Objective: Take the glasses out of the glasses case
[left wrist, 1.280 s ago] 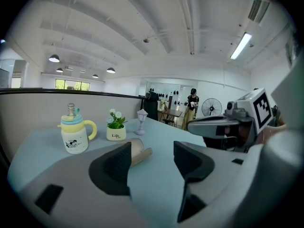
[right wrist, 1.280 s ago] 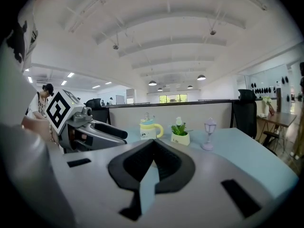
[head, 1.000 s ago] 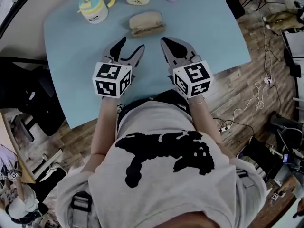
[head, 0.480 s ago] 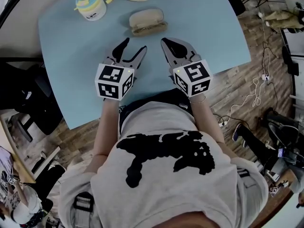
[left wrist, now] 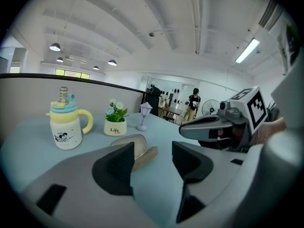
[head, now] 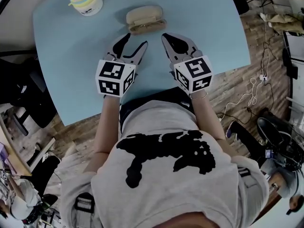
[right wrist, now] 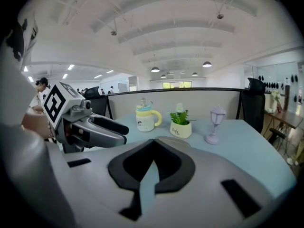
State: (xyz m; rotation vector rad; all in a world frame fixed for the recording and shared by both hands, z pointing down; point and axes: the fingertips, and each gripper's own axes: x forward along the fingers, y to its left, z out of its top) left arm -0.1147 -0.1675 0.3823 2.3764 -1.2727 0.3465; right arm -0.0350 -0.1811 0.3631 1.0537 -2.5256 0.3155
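- Toward the far edge of the tabletop [head: 71,61], about mid-width, lies the closed glasses case [head: 146,19].
- The left gripper [head: 135,41] is just short of it, jaws spread but just closing slightly, only tabletop between them.
- The right gripper [head: 167,38], alongside, is pressed together.

Wears a grey short-sleeved shirt [head: 156,194] with a black blotch print; bears a grey, black-padded left gripper [head: 135,40] and right gripper [head: 166,36].

Bright, sharp, perhaps fisheye-warped at edges.
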